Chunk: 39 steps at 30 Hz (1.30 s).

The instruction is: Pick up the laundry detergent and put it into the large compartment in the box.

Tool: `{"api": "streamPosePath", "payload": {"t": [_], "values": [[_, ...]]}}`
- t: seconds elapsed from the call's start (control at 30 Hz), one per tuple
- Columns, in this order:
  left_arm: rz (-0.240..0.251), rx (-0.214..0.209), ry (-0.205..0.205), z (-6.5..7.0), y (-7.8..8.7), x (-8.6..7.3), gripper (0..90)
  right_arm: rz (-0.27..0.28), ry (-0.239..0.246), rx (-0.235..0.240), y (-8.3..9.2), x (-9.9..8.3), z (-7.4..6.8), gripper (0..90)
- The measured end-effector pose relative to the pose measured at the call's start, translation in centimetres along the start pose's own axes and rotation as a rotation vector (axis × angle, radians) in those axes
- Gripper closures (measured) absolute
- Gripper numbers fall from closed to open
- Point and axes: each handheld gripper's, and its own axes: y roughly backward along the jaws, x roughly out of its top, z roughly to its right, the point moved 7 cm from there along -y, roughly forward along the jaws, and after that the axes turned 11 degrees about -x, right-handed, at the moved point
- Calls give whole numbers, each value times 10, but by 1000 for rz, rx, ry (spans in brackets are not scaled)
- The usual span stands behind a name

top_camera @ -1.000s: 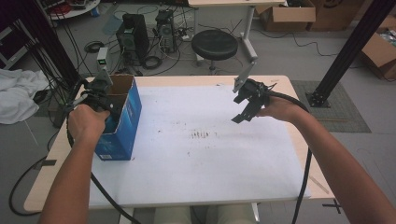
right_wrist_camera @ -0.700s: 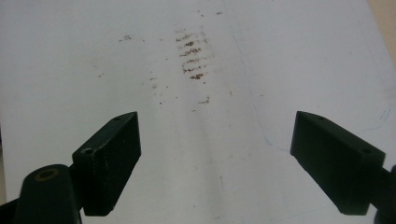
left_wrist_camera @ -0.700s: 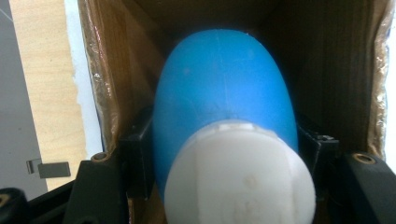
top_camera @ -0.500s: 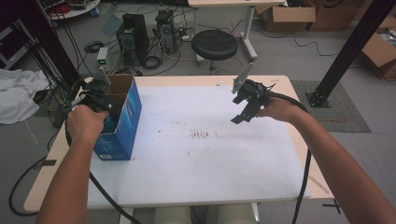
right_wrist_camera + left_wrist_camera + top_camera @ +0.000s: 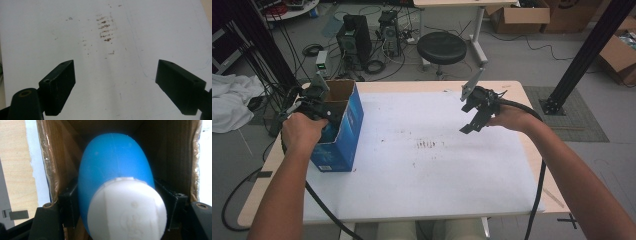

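Left gripper [image 5: 116, 202]: your jaws have just been opening. The bottle sits between them with the black pads right against its sides, so you cannot tell from here whether they press on it or have let go.
Bottle [image 5: 115, 170]: a smooth, rounded blue plastic body with a faint mould seam down its middle, egg-shaped toward the far end — topped on your side by a broad white cap [image 5: 127, 210], matte, with a shallow embossed mark on its face.
Where it is: inside the open cardboard box [image 5: 343, 125], down between the box's walls.
Box: brown, raw cardboard inside with shiny tape along the rims; glossy blue print outside; a tall rectangular shape, standing at the left edge of the table [image 5: 422, 170].
Right gripper [image 5: 468, 125]: released — your two black, wedge-shaped jaws stand wide apart with nothing between them, above the table, well apart from the box.
Table: a flat white top, matte, with a patch of small brown marks [image 5: 105, 27] near its middle and a pale wood edge.
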Motion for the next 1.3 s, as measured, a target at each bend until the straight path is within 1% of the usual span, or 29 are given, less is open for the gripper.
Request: {"api": "streamPosePath", "payload": {"t": [0.17,0.3,0.4,0.47,0.53,0.57,0.73,0.8,0.97,1.07,1.13,1.3], "values": [[8,-18,-5,1,5,-1,327,4,0,1,1,0,0,161],[13,-26,-11,2,8,-2,313,-3,3,6,1,0,-1,161],[35,-29,-7,2,12,-1,294,-4,3,8,1,0,-2,162],[57,-21,-10,1,19,0,288,3,0,12,1,1,-2,162],[64,-29,-12,1,24,0,288,6,1,8,3,1,-2,162],[72,-26,-15,1,28,1,289,5,1,8,3,1,-2,162],[83,-18,-20,1,40,2,286,5,2,6,4,1,-3,162],[80,-9,-23,1,43,2,285,7,5,7,4,2,-4,162],[85,-4,-24,2,51,3,277,7,3,8,6,2,-4,162],[83,-7,-31,3,55,3,275,9,3,8,6,1,-4,162],[92,-13,-33,5,59,4,263,8,0,6,7,0,-4,162],[104,-19,-65,12,66,4,247,7,-3,6,7,0,-4,162]]}}
